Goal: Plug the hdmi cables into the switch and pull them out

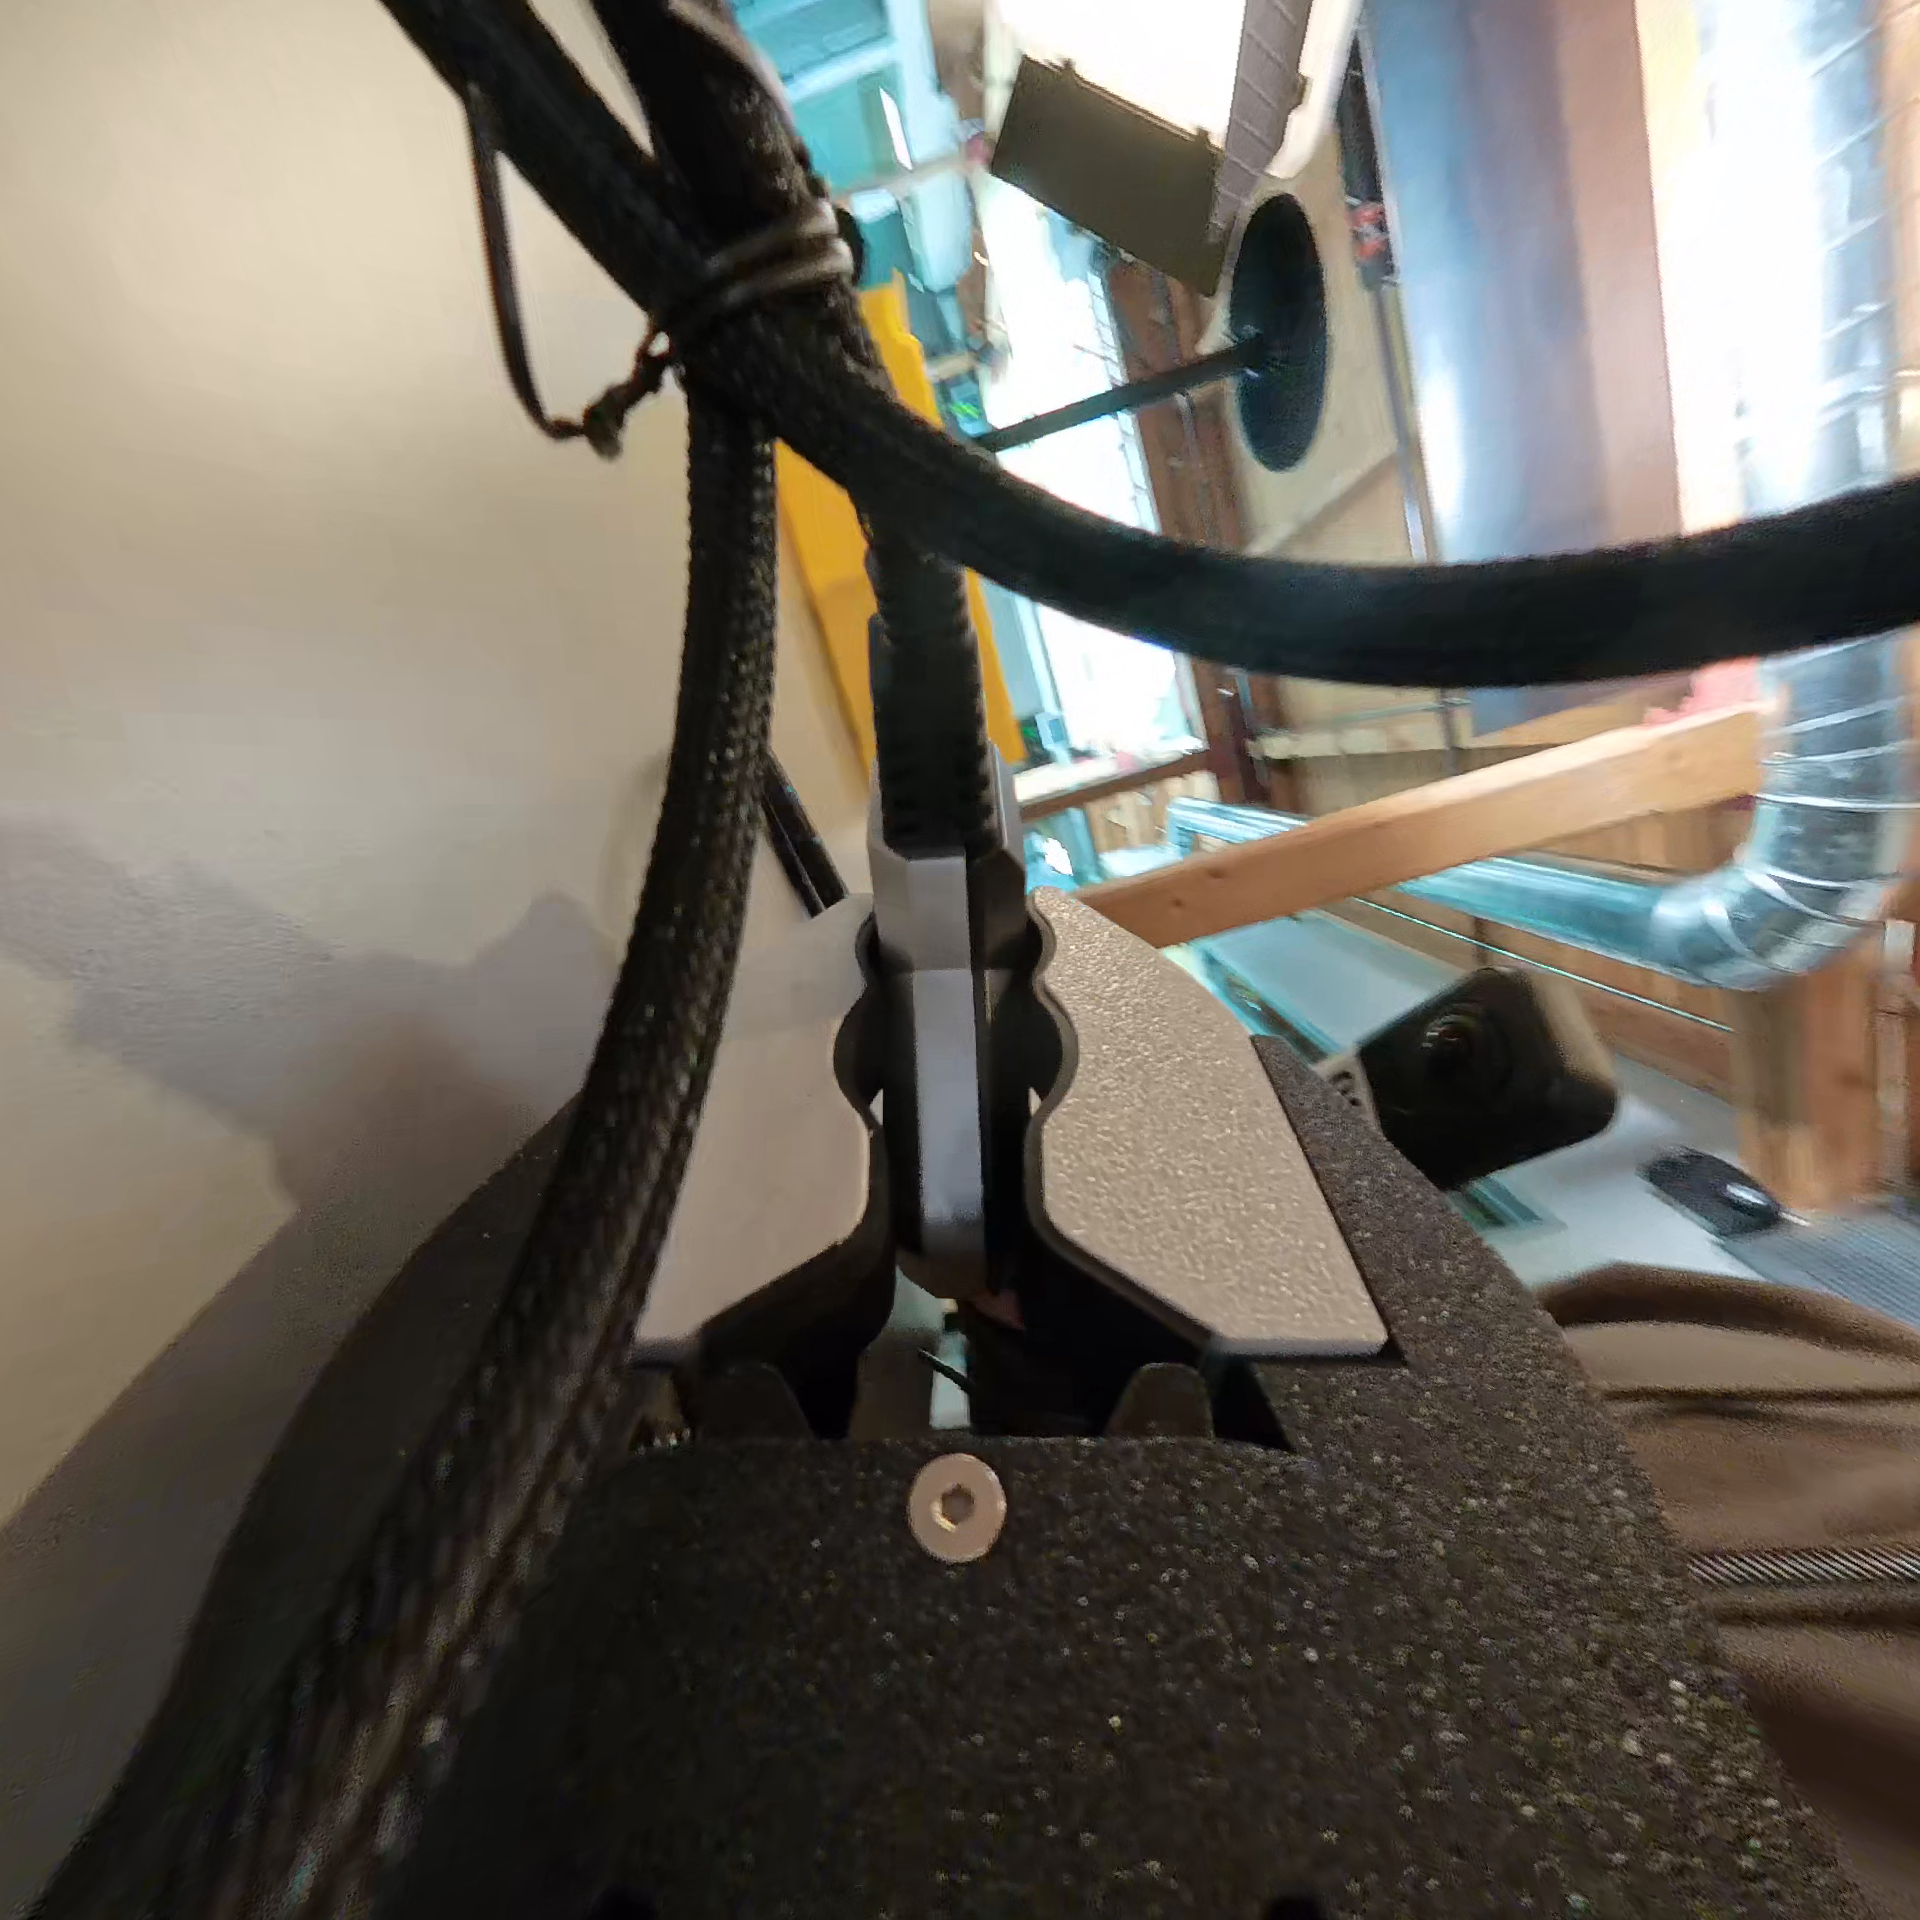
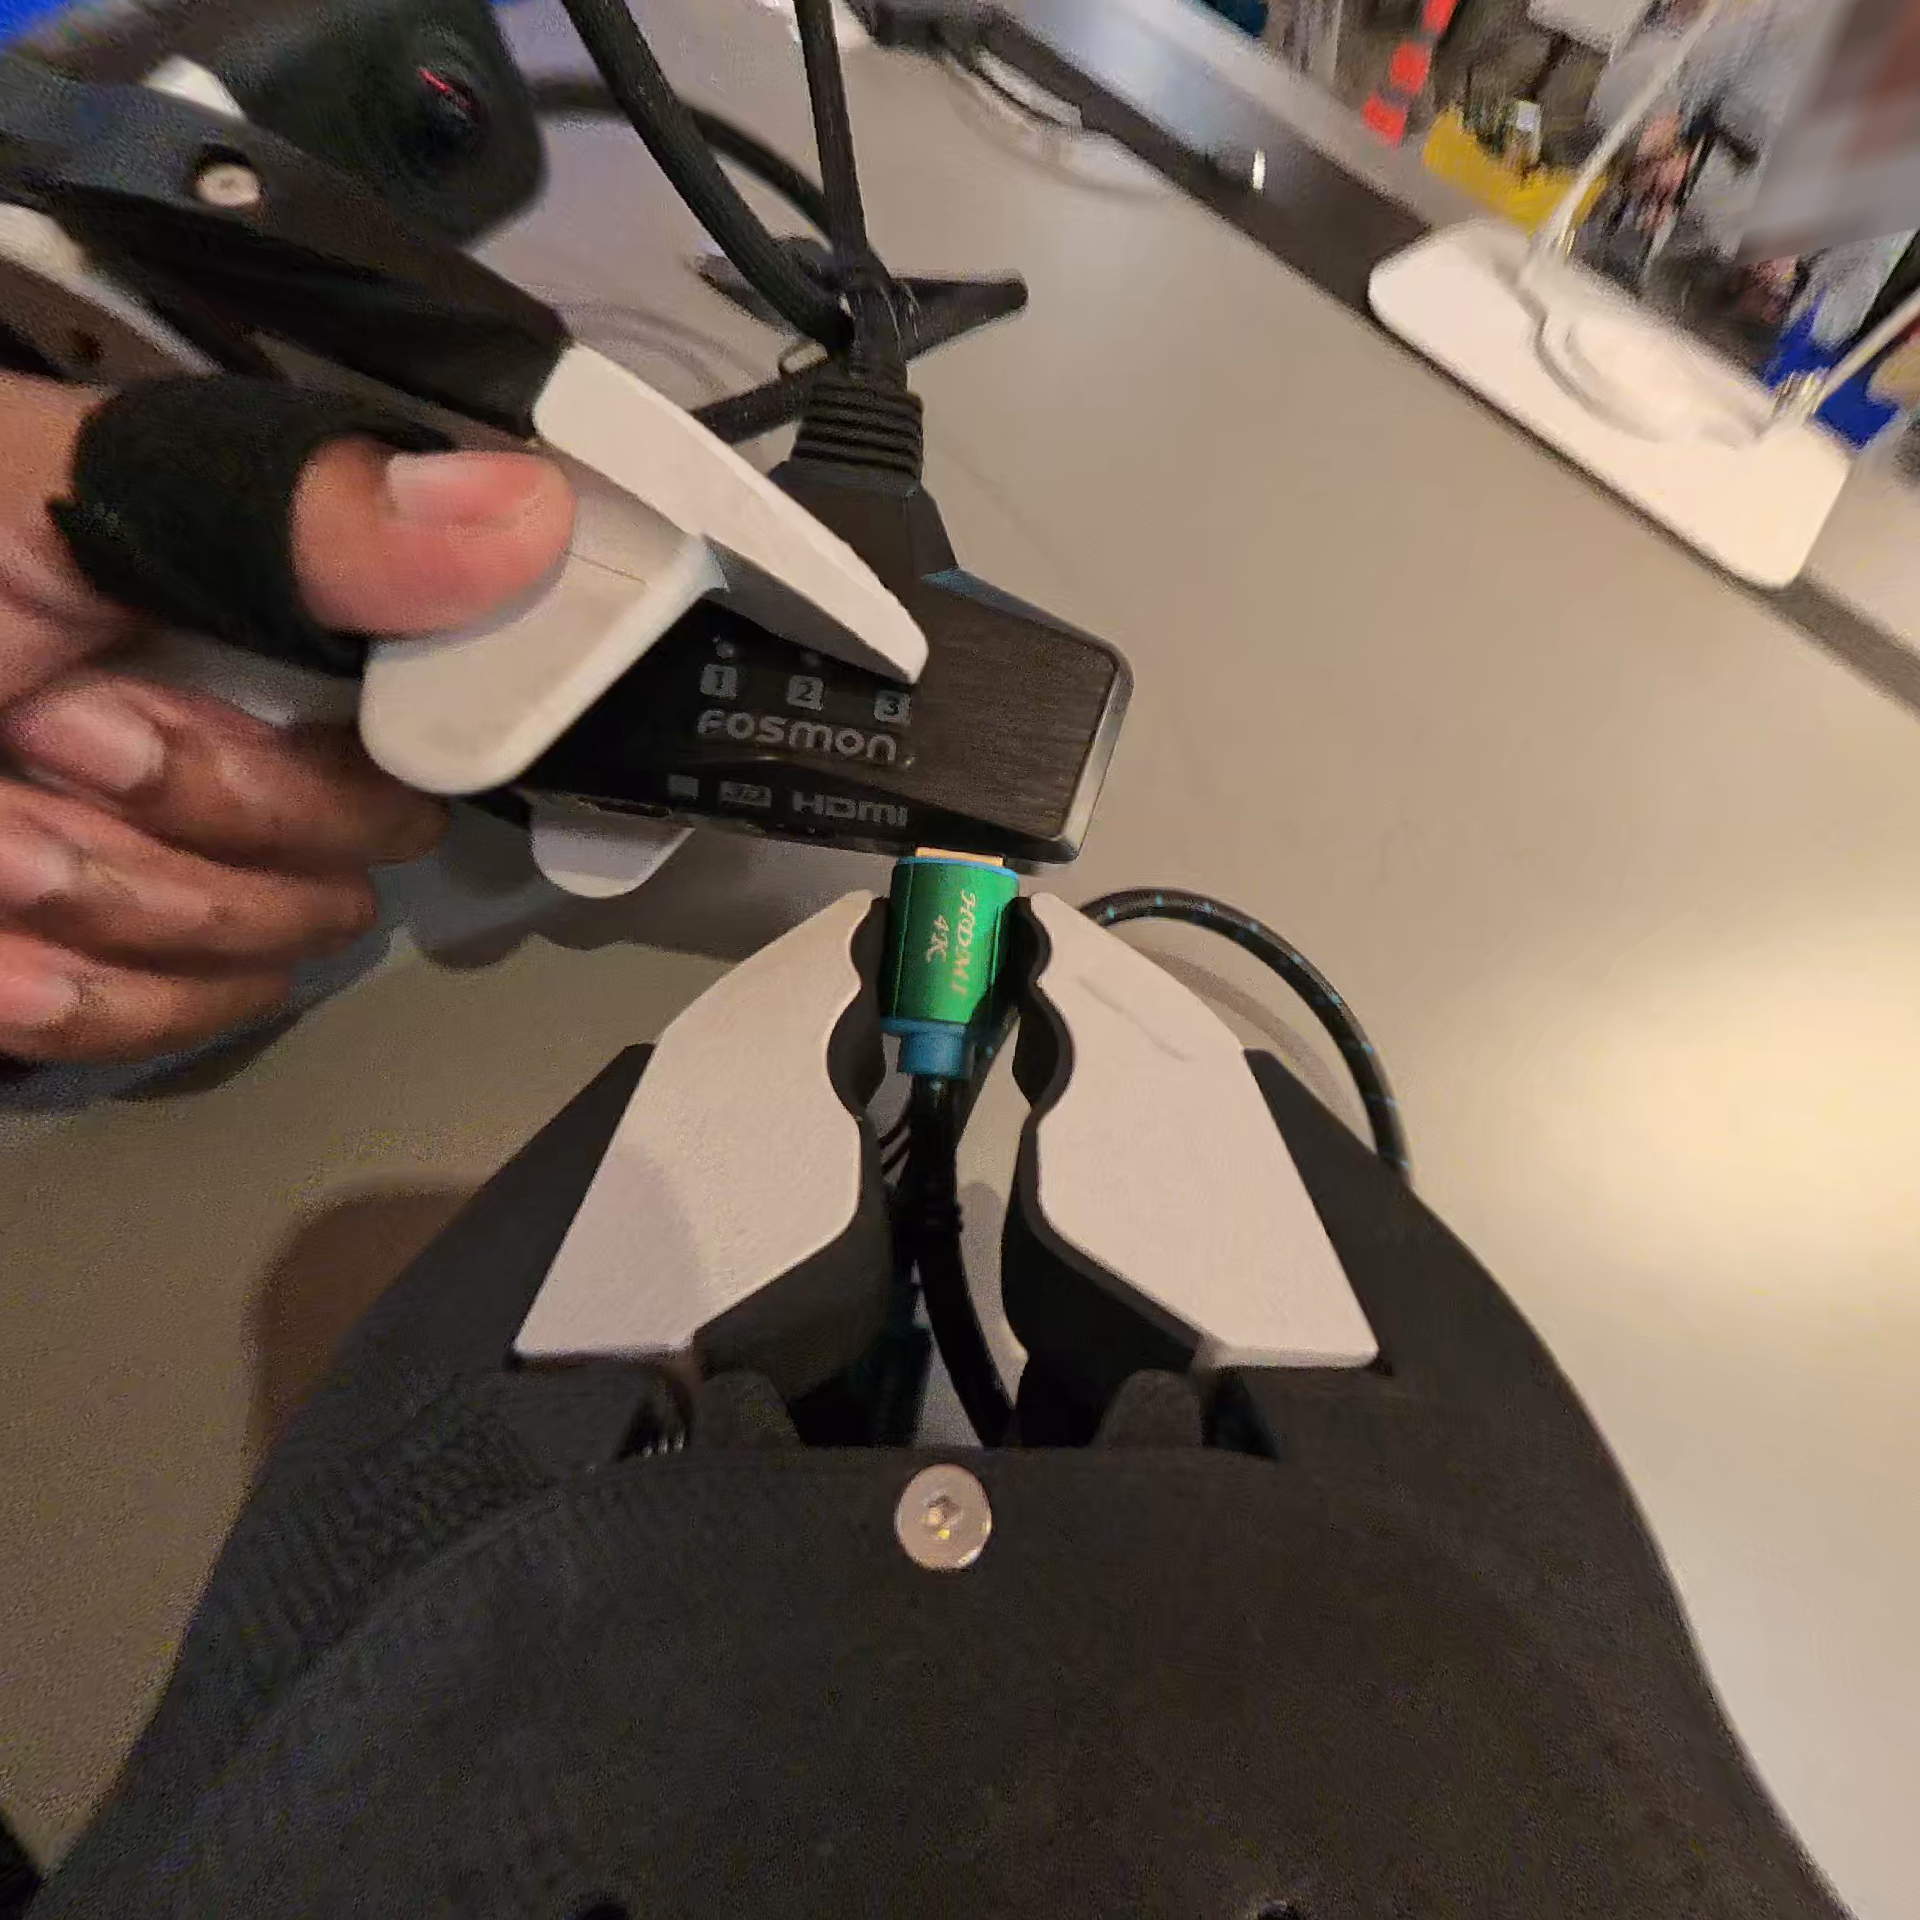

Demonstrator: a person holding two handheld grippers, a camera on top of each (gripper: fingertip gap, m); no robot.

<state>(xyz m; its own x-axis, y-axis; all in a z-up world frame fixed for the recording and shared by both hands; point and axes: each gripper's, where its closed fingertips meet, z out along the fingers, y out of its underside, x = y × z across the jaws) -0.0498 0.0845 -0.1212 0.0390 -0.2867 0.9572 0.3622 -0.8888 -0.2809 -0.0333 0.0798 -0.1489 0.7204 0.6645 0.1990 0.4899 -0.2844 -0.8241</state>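
My left gripper [image 1: 951, 935] is shut on a flat black switch box [image 1: 940, 1049], seen edge-on between the pads, with a black braided cable [image 1: 925, 686] leaving its far end. In the right wrist view its white fingers [image 2: 644, 582] clamp the top and underside of that box [image 2: 997, 717], and a gloved hand [image 2: 208, 727] is behind them. My right gripper [image 2: 948, 920] is shut on a green plug [image 2: 945, 956]. The plug's gold tip [image 2: 951, 857] sits at the box's near edge. How deep it goes into the port is hidden.
The plug's black cable with blue flecks [image 2: 1340, 1029] loops to the right over the grey table [image 2: 1455, 831]. A white stand base [image 2: 1600, 416] lies at the back right. A tied bundle of black cables [image 1: 707, 831] and a thick black cable [image 1: 1351, 613] cross the left wrist view. The tips of both grippers are at nearly the same place.
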